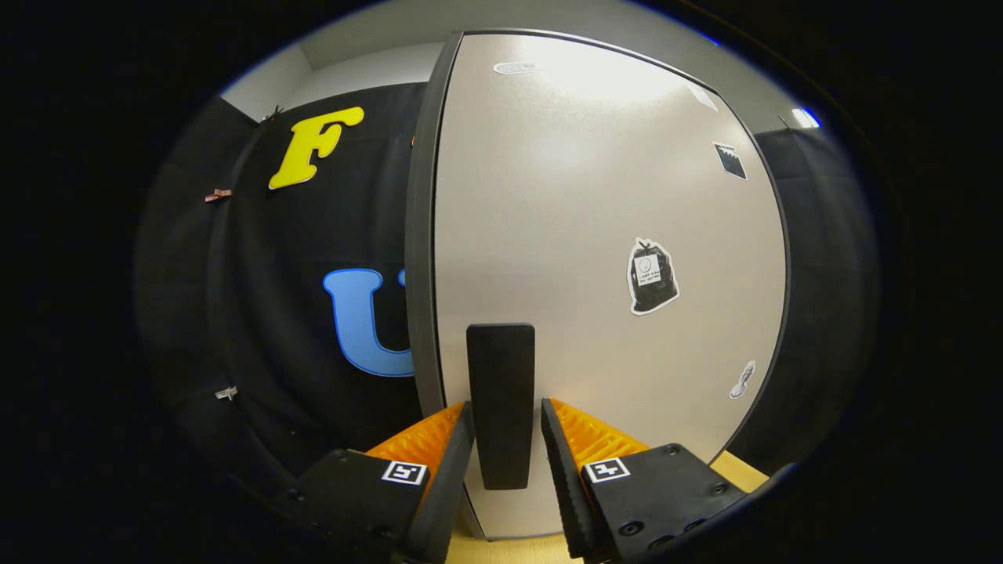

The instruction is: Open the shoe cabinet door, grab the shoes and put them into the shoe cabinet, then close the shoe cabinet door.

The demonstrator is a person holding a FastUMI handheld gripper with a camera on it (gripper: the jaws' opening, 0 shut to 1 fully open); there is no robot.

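The shoe cabinet door (595, 180) is a pale grey panel with a dark rim, standing close in front of me. Its dark left edge (419, 235) is turned toward me, with the booth's black wall showing past it. A black upright bar handle (501, 360) is mounted low on the door. My gripper (505, 403) has one finger on each side of the handle's lower half, both close against it. The handle's lower end reaches down between the fingers.
Small stickers dot the door, among them a black bag-shaped one (652, 276) to the right of the handle. A light wooden surface (509, 548) shows under the door's bottom edge. Black cloth wall (313, 329) hangs left of the door.
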